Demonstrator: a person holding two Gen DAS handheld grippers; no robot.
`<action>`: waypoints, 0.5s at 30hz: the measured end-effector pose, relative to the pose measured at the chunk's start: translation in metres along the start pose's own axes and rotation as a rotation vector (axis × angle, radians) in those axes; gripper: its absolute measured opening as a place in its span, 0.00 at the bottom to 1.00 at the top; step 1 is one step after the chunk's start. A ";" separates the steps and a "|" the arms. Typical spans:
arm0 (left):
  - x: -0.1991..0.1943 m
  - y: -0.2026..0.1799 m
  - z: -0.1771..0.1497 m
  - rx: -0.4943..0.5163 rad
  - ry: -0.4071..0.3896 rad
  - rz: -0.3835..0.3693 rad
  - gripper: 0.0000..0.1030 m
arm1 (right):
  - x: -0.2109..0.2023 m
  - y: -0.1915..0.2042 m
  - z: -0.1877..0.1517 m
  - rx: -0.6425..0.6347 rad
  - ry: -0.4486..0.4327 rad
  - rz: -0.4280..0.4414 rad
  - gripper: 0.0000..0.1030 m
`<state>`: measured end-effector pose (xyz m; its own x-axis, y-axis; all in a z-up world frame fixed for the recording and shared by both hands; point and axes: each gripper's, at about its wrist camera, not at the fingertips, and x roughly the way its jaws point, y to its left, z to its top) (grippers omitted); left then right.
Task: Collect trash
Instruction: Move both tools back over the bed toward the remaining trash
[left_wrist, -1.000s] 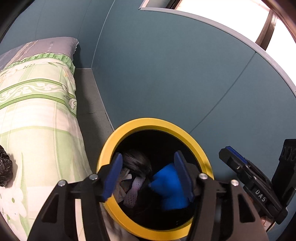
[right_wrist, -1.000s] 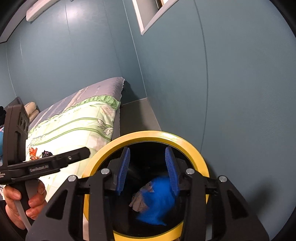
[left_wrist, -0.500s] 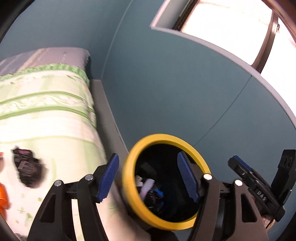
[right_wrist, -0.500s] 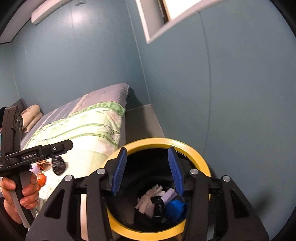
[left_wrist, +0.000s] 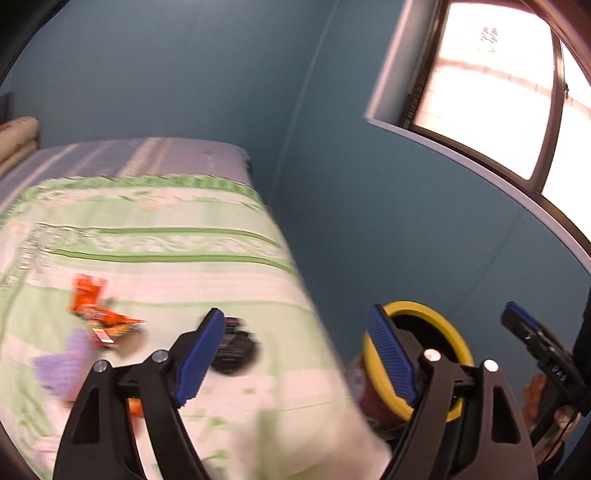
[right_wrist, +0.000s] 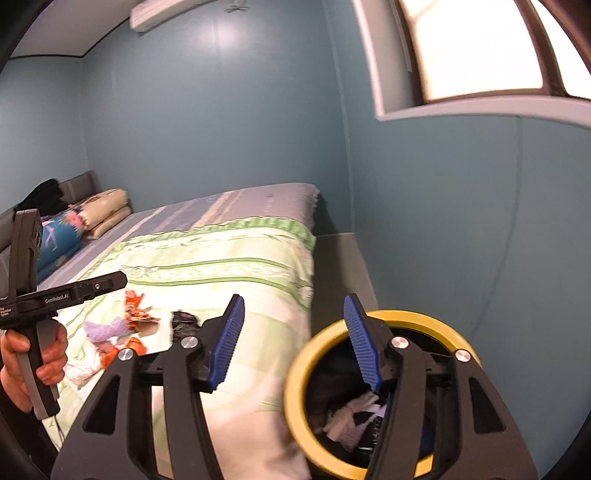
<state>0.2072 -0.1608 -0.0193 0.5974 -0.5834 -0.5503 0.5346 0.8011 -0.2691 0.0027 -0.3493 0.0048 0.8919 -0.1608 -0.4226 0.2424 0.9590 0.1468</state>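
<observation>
beside a green-striped bed (right_wrist: 236, 258), a yellow-rimmed trash bin (right_wrist: 306, 354) holds crumpled scraps. left gripper (left_wrist: 295, 354) and right gripper (right_wrist: 295, 343) both hang empty, jaws opening. orange wrappers (left_wrist: 96, 314), a purple scrap (right_wrist: 103, 326) and a black wrapper (left_wrist: 236, 349) lie on the bed.

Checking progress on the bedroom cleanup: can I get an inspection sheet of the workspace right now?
Surface: bed with green-striped quilt.
Job's things: yellow-rimmed bin beside the bed, trash inside; orange wrapper, purple scrap and black wrapper lie on the quilt.
Clutter: pillows at the headboard.
Grippers: left gripper and right gripper both opening, nothing between the jaws.
Cables: nothing seen.
Surroundings: teal walls, window, air conditioner.
</observation>
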 end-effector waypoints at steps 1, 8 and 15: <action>-0.011 0.010 0.000 -0.003 -0.009 0.019 0.76 | -0.001 0.008 0.001 -0.011 -0.001 0.012 0.54; -0.065 0.055 -0.007 -0.014 -0.060 0.139 0.84 | 0.000 0.056 0.005 -0.080 0.004 0.098 0.62; -0.104 0.104 -0.027 -0.061 -0.066 0.207 0.88 | 0.002 0.103 -0.006 -0.148 0.029 0.184 0.67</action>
<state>0.1844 -0.0130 -0.0116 0.7294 -0.4117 -0.5463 0.3607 0.9101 -0.2041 0.0272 -0.2497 0.0139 0.9042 0.0246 -0.4264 0.0160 0.9957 0.0915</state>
